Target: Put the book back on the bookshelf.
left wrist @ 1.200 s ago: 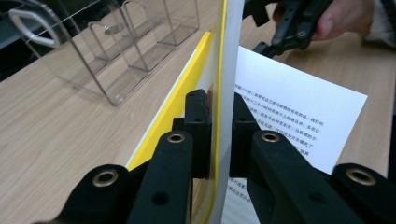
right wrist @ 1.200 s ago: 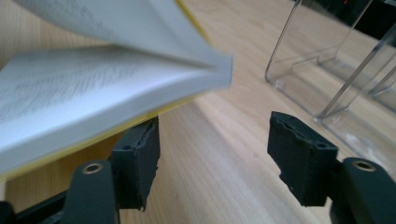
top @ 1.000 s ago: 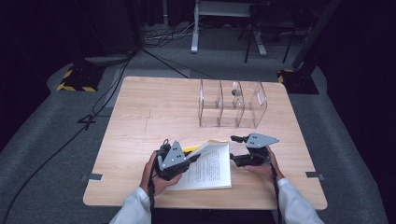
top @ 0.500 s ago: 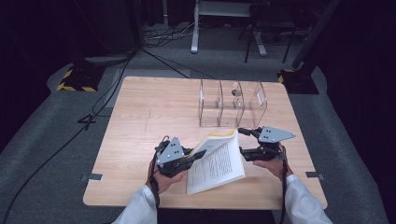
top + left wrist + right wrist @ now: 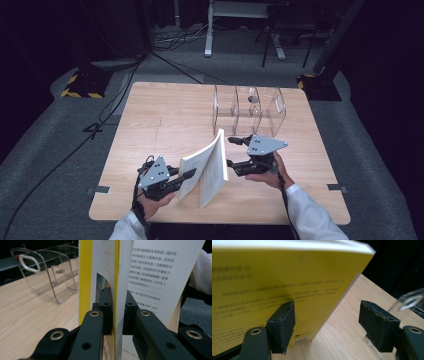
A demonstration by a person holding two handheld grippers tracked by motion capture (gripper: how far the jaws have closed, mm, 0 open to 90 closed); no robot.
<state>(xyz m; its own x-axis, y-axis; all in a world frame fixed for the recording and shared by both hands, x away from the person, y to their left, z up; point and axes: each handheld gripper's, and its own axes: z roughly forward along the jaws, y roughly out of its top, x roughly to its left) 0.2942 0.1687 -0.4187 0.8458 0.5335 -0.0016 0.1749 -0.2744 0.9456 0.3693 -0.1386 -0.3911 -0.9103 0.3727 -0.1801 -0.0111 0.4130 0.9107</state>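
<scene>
High view: we stand the book [image 5: 207, 167] on the table [image 5: 165, 120]; left gripper [image 5: 186, 176] pinches its front pages to steady it, right gripper [image 5: 232, 152] gapes empty beside.

A dark lab or studio: lone wooden table [image 5: 165, 120], floor cables [image 5: 75, 145], hazard-striped stand bases [image 5: 80, 85].

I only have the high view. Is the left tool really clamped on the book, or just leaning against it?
Observer: Clamped. In the left gripper view the left tool is shut on a thin sheaf of the book, with yellow cover on one side and a printed page on the other.
Operator: And the right tool?
Observer: The right gripper view shows the right tool open. The book's yellow back cover stands by one jaw, not pinched.
Operator: Anything between its pads?
Observer: Mostly bare table.
</scene>
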